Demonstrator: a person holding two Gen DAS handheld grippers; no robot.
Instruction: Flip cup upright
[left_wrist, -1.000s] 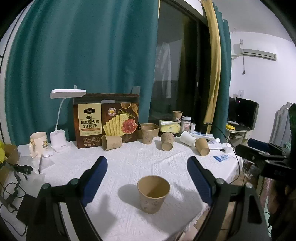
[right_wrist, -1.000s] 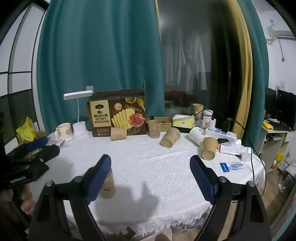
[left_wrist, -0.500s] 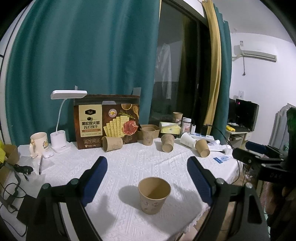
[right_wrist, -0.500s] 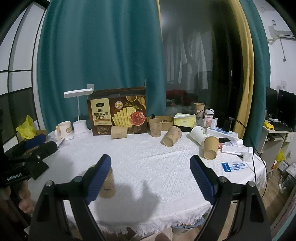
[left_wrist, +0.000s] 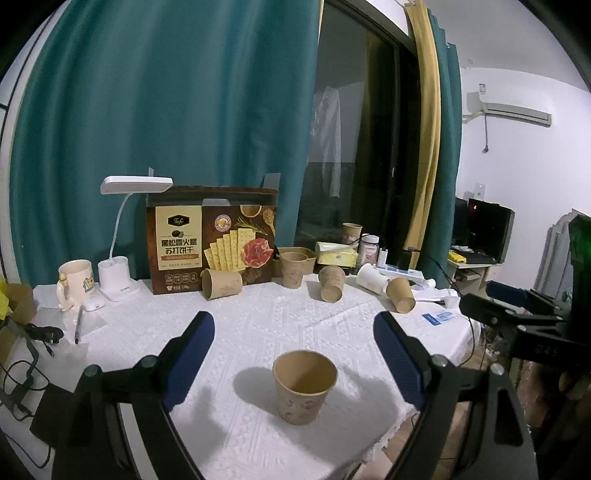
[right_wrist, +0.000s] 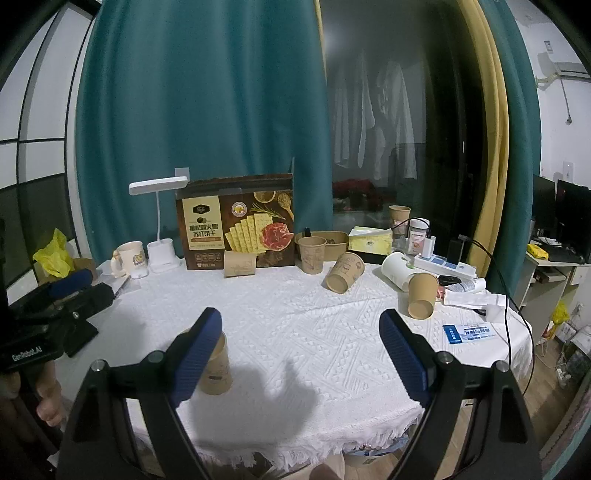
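A brown paper cup (left_wrist: 304, 391) stands upright, mouth up, on the white tablecloth (left_wrist: 280, 317) near the front edge. My left gripper (left_wrist: 291, 326) hangs over it, open, its blue pads well apart from the cup's sides. In the right wrist view the same cup (right_wrist: 218, 373) is half hidden behind the left finger of my right gripper (right_wrist: 301, 319), which is open with nothing between its fingers. Each gripper also shows in the other's view: the left gripper (right_wrist: 55, 295) at the left, the right gripper (left_wrist: 517, 314) at the right.
Several paper cups lie on their sides at the back: one by the cracker box (left_wrist: 221, 284), one mid-table (right_wrist: 345, 273), one at the right (right_wrist: 421, 295), plus a white cup (right_wrist: 397, 269). Another cup (right_wrist: 312, 254) stands upright. A lamp (left_wrist: 118, 273), a mug (left_wrist: 74, 277) and a power strip (right_wrist: 443, 264) line the back.
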